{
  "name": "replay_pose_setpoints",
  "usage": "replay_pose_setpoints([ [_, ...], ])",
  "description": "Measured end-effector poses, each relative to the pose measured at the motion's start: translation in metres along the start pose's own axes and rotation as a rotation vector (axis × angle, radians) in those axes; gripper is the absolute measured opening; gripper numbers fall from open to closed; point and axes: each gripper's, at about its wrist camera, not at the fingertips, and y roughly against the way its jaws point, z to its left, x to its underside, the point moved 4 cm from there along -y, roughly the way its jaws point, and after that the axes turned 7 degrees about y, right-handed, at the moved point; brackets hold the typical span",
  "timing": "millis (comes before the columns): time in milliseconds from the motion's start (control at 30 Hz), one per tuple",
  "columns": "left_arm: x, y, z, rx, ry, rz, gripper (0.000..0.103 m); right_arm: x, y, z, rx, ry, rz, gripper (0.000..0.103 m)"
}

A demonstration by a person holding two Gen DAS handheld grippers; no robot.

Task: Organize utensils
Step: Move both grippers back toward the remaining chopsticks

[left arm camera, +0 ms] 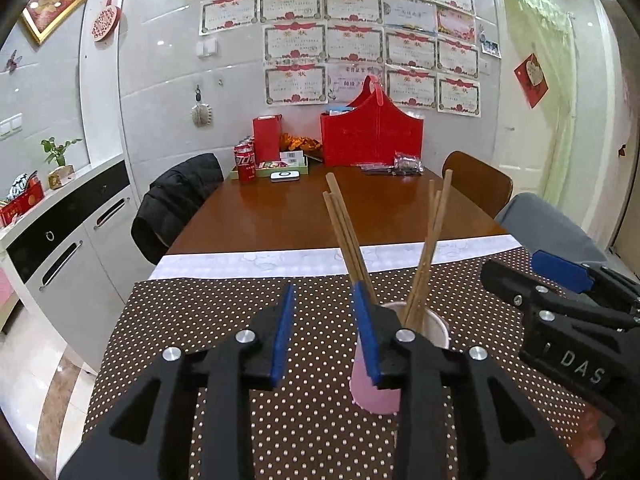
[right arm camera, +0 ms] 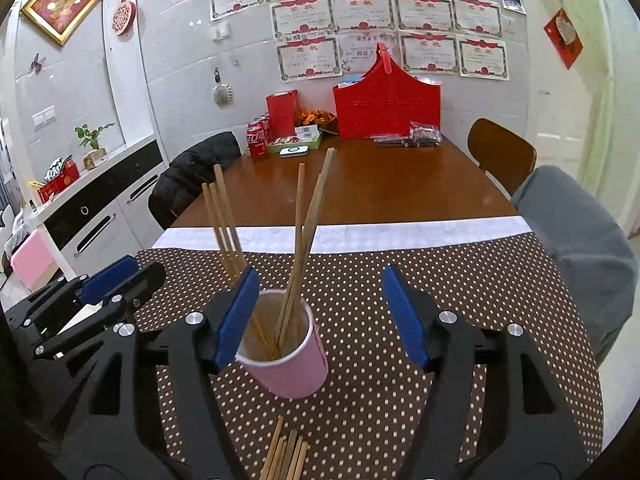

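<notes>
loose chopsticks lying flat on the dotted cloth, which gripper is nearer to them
Right. The loose chopsticks lie just under the open right gripper, in front of the pink cup. The open left gripper is off to the cup's left.

The loose chopsticks (right arm camera: 285, 456) run off the bottom edge; the cup (left arm camera: 376, 392) is half hidden.

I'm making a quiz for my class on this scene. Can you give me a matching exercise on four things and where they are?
1. pink cup
2. loose chopsticks
3. red basket
4. cola cans

A. far end of the table, right of the cans
B. lying flat on the dotted cloth, nearest the right wrist camera
C. upright on the dotted cloth, chopsticks inside
D. far end, beside a green tray

Pairs: 1-C, 2-B, 3-A, 4-D
</notes>
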Motion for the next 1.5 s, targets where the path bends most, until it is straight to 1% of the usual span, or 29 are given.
replay_pose_setpoints([
  [33,0.001,0.005,0.000,0.000,0.001,-0.005,0.038,0.000,0.004,0.001,-0.002,0.002,-0.002,0.065],
  [67,0.002,0.012,0.001,0.001,0.004,-0.013,0.040,0.001,0.010,0.002,0.000,0.006,-0.007,0.065],
  [133,0.004,0.026,0.002,0.007,0.007,-0.027,0.042,0.003,0.021,0.006,0.012,0.014,-0.017,0.071],
  [167,0.005,0.030,0.002,0.007,0.005,-0.031,0.042,0.005,0.026,0.007,0.014,0.016,-0.021,0.072],
  [233,0.008,0.041,0.002,0.007,-0.001,-0.038,0.047,0.008,0.035,0.009,0.018,0.014,-0.021,0.074],
  [400,0.020,0.065,0.001,0.019,-0.005,-0.045,0.051,0.020,0.051,0.010,0.026,0.007,-0.010,0.081],
  [433,0.022,0.068,0.001,0.020,-0.005,-0.044,0.053,0.025,0.054,0.011,0.024,0.003,-0.004,0.084],
  [500,0.030,0.075,0.001,0.017,-0.004,-0.044,0.053,0.033,0.057,0.011,0.018,-0.002,0.011,0.085],
  [633,0.045,0.080,0.004,0.022,-0.007,-0.029,0.055,0.056,0.057,0.014,-0.011,-0.018,0.075,0.085],
  [867,0.081,0.075,0.011,0.018,-0.006,0.034,0.056,0.093,0.055,0.013,-0.019,-0.043,0.145,0.085],
  [1000,0.102,0.068,0.019,0.023,0.000,0.089,0.056,0.109,0.051,0.014,0.006,-0.024,0.187,0.086],
  [1133,0.119,0.062,0.027,0.032,0.020,0.131,0.056,0.127,0.043,0.015,-0.001,-0.013,0.233,0.086],
  [1200,0.128,0.058,0.031,0.017,0.020,0.145,0.056,0.135,0.042,0.016,-0.003,-0.004,0.239,0.086],
  [1267,0.138,0.054,0.033,0.007,0.017,0.167,0.056,0.142,0.040,0.018,-0.017,0.003,0.246,0.086],
  [1333,0.149,0.049,0.036,-0.001,0.016,0.199,0.056,0.150,0.038,0.021,-0.039,0.010,0.267,0.089],
  [1433,0.163,0.042,0.041,-0.011,0.017,0.242,0.056,0.162,0.031,0.024,-0.079,-0.008,0.325,0.089],
  [1500,0.169,0.040,0.044,-0.010,0.021,0.254,0.056,0.171,0.030,0.026,-0.070,-0.015,0.331,0.089],
])
